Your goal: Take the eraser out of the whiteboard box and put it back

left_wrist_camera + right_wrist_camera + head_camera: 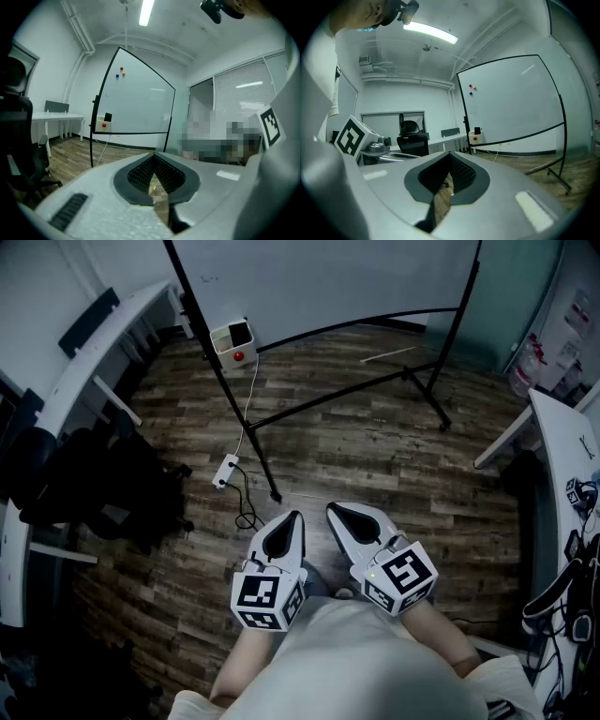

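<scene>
Both closed, empty: left tongs (296,518), right tongs (332,510); eraser (240,334) inside whiteboard box (224,343).

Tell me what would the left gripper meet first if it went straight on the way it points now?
Nothing close: the way ahead of the left gripper looks free over the floor up to the whiteboard, near its lower edge. Depth is unclear; it may reach the floor first.

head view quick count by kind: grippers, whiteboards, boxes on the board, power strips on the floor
grippers: 2 (left gripper, right gripper)
whiteboard: 1
box: 1
power strip: 1
total: 5
</scene>
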`<state>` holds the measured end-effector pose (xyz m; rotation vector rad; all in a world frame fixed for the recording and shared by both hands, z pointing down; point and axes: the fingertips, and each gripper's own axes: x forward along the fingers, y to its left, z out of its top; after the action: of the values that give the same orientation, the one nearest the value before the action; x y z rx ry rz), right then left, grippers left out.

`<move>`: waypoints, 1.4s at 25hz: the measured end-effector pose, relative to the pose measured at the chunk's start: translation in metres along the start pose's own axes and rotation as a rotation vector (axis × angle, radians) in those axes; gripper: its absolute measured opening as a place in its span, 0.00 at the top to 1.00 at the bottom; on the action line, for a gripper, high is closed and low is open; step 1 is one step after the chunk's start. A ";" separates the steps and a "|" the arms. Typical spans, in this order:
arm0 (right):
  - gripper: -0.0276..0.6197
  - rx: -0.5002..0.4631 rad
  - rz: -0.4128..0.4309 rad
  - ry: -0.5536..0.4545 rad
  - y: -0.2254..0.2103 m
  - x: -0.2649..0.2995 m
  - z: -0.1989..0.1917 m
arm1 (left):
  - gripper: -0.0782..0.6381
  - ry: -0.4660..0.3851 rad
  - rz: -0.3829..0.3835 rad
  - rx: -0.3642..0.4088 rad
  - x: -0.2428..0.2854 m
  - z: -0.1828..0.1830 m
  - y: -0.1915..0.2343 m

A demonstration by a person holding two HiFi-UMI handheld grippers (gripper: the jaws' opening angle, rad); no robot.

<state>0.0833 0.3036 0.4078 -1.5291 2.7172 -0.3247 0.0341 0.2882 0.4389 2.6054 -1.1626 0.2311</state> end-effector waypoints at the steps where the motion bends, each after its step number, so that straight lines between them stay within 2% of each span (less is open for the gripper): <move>1: 0.95 -0.001 0.000 -0.002 0.000 0.001 0.001 | 0.89 -0.002 0.002 0.000 0.000 0.001 0.001; 11: 0.95 0.010 0.005 0.012 0.002 0.009 -0.003 | 0.89 -0.010 0.033 -0.025 -0.001 0.002 0.015; 16: 0.95 0.053 0.041 -0.010 0.004 0.022 0.000 | 0.89 -0.005 0.047 -0.045 0.000 0.001 0.029; 19: 0.95 0.046 0.049 -0.013 0.001 0.033 0.005 | 0.89 -0.003 0.050 -0.051 0.004 0.003 0.039; 35: 0.95 0.052 0.058 -0.029 -0.037 0.105 0.031 | 0.89 -0.004 0.032 -0.025 0.060 0.038 0.093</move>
<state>0.0625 0.1906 0.3938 -1.4285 2.7022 -0.3659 0.0061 0.1747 0.4351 2.5682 -1.2020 0.2164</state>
